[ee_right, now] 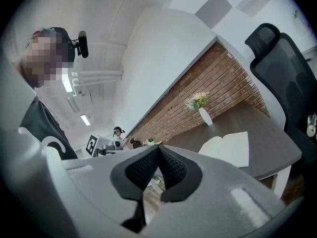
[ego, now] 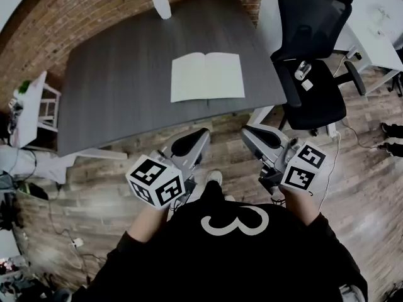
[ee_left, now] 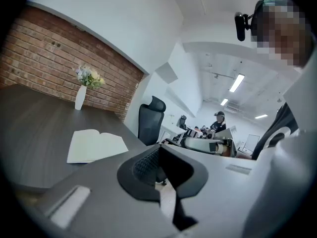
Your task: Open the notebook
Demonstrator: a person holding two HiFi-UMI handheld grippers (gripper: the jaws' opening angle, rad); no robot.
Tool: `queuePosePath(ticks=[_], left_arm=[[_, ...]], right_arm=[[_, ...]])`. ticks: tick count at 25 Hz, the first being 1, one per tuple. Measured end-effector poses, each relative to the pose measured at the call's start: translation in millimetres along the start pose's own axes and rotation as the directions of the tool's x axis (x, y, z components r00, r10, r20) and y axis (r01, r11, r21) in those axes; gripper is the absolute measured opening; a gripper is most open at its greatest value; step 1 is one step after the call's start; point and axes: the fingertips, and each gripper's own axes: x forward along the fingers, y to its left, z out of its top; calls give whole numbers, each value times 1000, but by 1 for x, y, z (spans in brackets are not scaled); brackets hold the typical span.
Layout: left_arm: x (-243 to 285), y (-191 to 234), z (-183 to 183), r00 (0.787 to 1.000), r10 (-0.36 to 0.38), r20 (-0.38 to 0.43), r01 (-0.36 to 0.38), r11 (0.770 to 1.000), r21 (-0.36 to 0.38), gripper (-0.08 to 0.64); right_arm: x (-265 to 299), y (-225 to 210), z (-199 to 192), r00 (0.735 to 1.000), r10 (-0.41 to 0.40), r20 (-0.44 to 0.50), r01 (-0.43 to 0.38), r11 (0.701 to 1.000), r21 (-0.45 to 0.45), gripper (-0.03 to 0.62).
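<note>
Across the desk (ego: 113, 80) the notebook (ego: 208, 76) lies open, long axis left-right, beyond and between the closed, empty left tool (ego: 191, 141) and right tool (ego: 256, 135).

Head view looks steeply down, gripper views level; all share the open cream notebook (ego: 207, 76) on a dark grey desk (ego: 126, 74).
</note>
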Motion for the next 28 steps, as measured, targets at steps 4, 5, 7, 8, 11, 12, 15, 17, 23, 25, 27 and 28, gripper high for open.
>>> queuePosePath(ticks=[4,5,7,8,11,12,15,17,23,25,27,28], left_arm=[[-4,-16,0,1000,-2,10,2,999,36,17],[-6,-19,0,1000,-3,7,2,999,42,17],[-10,-24,0,1000,-1,7,0,999,54,17],[-11,-26,0,1000,1,9,-2,998,58,17],[-15,-29,0,1000,11,17,-12,998,64,17],[-16,-30,0,1000,13,22,-14,998,65,17],[-21,-35,0,999,16,35,-18,998,67,17],[-23,-39,1,999,16,41,-19,997,70,17],[-28,-46,-2,999,17,40,-21,994,108,17],[-29,-48,-3,999,23,33,-27,993,119,17],[-31,-50,-3,999,27,31,-31,992,124,17],[-31,-51,-2,999,28,31,-32,992,126,17]], right_arm=[[-4,15,-1,1000,15,-13,-15,999,-52,2],[-5,18,0,1000,15,-14,-15,998,-65,2],[-6,24,0,1000,20,-16,-21,997,-79,2],[-7,26,-1,1000,22,-18,-24,996,-83,2],[-8,31,-3,999,27,-25,-29,995,-95,2],[-9,33,-4,999,27,-26,-30,995,-99,2],[-11,40,-4,999,29,-28,-32,993,-114,2],[-13,44,-3,999,30,-30,-33,992,-125,2],[-14,50,-5,999,29,-35,-34,988,-150,2],[-15,52,-5,999,28,-33,-32,988,-153,2],[-17,54,-4,999,28,-31,-32,987,-158,2],[-18,55,-4,999,28,-30,-32,987,-160,2]])
